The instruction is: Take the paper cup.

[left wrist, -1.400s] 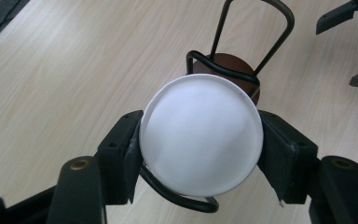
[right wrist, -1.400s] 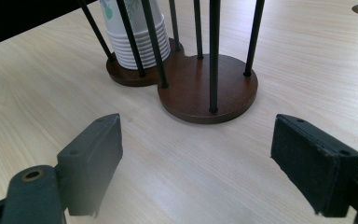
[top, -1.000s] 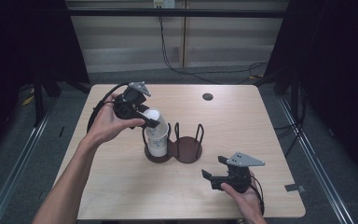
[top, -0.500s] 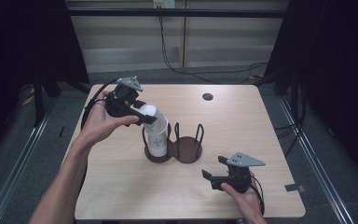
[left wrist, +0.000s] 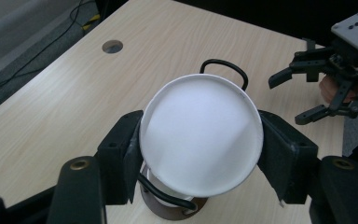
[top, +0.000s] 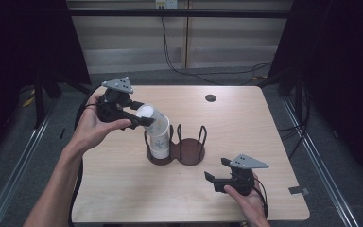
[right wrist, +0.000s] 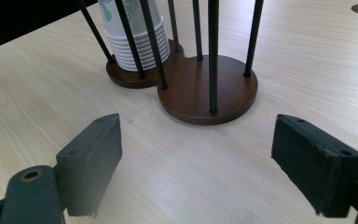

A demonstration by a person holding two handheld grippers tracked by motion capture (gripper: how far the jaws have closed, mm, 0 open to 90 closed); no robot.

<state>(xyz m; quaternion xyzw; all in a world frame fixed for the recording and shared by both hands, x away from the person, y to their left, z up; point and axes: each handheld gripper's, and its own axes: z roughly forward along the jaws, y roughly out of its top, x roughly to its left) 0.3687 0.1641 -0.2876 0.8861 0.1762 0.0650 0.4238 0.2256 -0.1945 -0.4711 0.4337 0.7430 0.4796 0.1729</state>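
The paper cup (top: 150, 119) at the left is white, plain on its flat bottom. The stack of cups (top: 159, 142) under it is white too, with a faint green and blue leaf print on the side. The cup holder (top: 191, 152) has a dark brown wooden base and thin black wire posts. The table (top: 246, 127) is pale wood with a fine straight grain, and a dark round hole (top: 211, 98) sits near its far edge. Both the left gripper (top: 142, 119) and the right gripper (top: 216, 170) are black, each with a grey plate on top. The floor around is dark grey.
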